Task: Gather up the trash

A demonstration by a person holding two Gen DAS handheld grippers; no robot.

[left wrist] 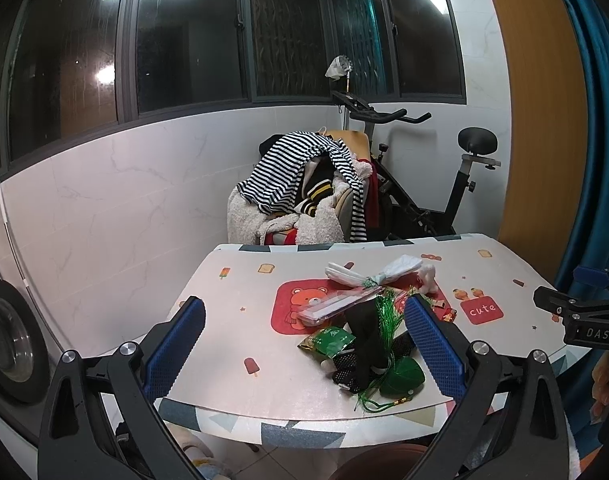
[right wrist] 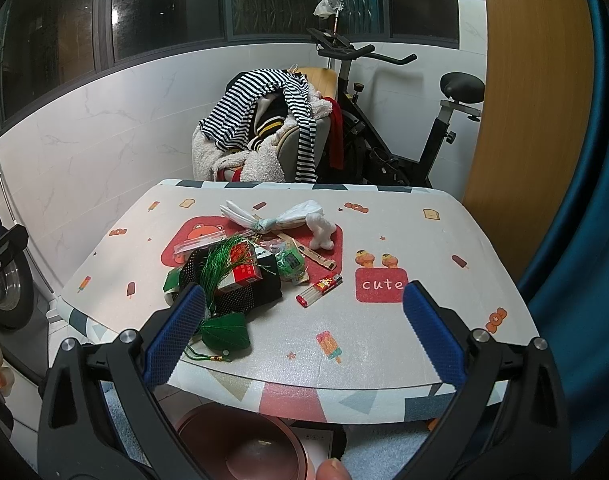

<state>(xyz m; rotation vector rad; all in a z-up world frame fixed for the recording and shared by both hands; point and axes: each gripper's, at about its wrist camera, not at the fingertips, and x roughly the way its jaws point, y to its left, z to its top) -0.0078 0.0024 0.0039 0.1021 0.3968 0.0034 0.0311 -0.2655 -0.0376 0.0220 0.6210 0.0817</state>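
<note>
A heap of trash lies on the patterned table: a green tasselled ornament, a red and white box, black mesh fabric, a green packet, a red lighter, white crumpled paper and a tied white plastic bundle. In the left wrist view the heap sits between the fingers, nearer the right one. My left gripper is open and empty above the near table edge. My right gripper is open and empty, its left finger beside the ornament.
A brown round bin stands on the floor under the table's near edge. Behind the table are a chair piled with clothes and an exercise bike. A washing machine stands at the left. A blue curtain hangs at the right.
</note>
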